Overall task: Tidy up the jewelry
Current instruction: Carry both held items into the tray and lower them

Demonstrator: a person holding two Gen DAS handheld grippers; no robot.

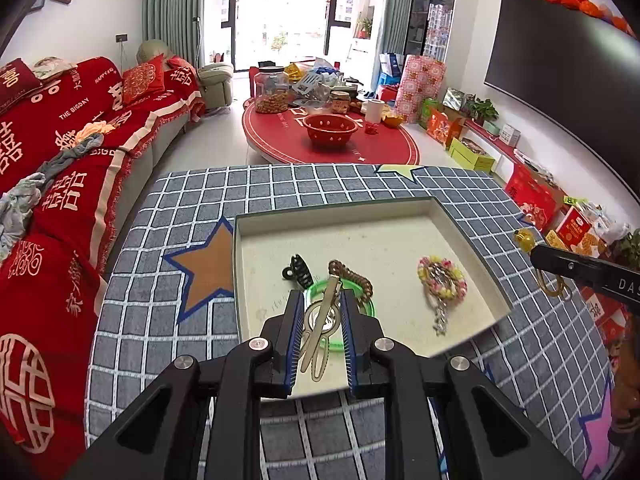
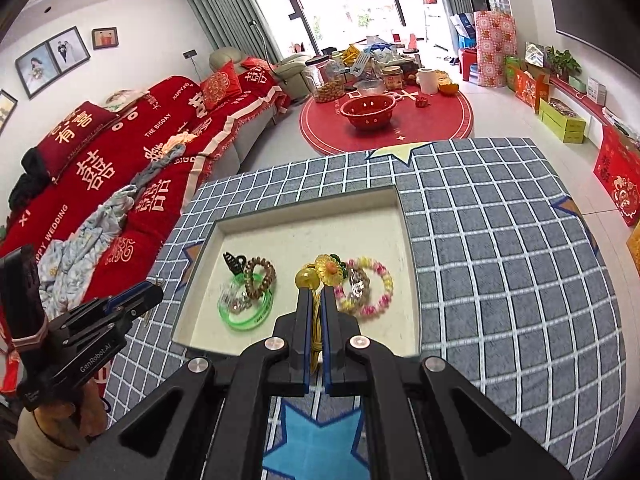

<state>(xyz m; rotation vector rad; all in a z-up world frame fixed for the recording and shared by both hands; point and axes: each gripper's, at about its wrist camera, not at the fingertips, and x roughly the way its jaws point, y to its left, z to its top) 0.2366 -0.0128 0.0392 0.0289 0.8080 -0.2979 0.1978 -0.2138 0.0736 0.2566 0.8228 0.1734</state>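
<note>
Silver hair clip (image 1: pixel 320 320) pinched in the left tongs (image 1: pixel 320 312), jaws narrowed onto it, hanging over the tray's 6 o'clock edge. Amber bead charm (image 2: pixel 316 276) on its yellow cord clamped in the right tongs (image 2: pixel 316 300), fully closed, up above the pink-yellow bead bracelet (image 2: pixel 366 290). Inside the shallow cream tray (image 1: pixel 460 224): green bangle (image 2: pixel 244 312) toward 9 o'clock, with brown coil tie (image 2: pixel 260 276) and black claw clip (image 2: pixel 235 263) on top. Checked counter (image 2: pixel 500 260) all around.
</note>
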